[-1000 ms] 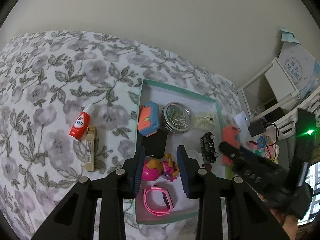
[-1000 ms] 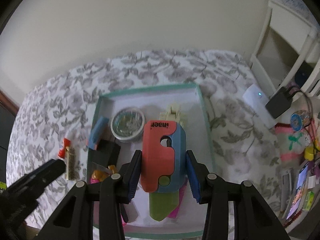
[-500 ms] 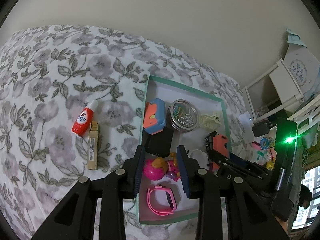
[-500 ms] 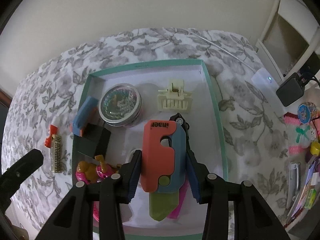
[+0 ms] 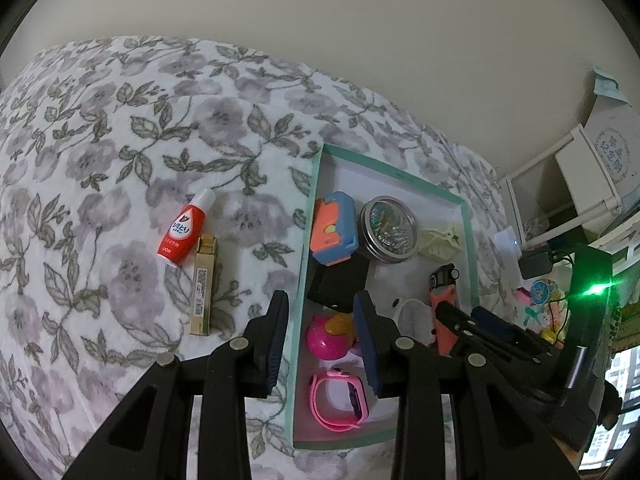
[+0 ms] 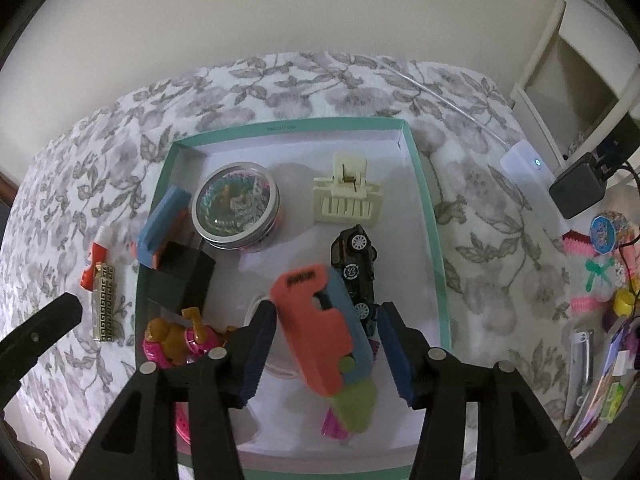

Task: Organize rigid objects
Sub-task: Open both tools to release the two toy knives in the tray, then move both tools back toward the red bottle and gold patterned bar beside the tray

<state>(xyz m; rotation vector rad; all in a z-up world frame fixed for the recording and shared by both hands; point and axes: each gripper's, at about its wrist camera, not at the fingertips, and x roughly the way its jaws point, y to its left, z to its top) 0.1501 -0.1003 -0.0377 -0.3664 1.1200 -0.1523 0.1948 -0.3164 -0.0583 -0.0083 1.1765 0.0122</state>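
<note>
A teal-rimmed box lies on a flowered blanket and holds several toys. My right gripper is open over the box; an orange and blue toy with a green tip lies tilted between its fingers, leaning on a black toy car. My left gripper is open and empty above the box's left rim, over a pink duck toy. A red tube and a gold bar lie on the blanket left of the box.
In the box are a round tin, a cream hair clip, a blue and orange case, a black block and a pink watch. Chargers, shelves and clutter lie to the right.
My right gripper has lowered into the box and opened, letting the orange and blue toy tip over onto the car. My left gripper has drifted left, toward the box's left rim.
</note>
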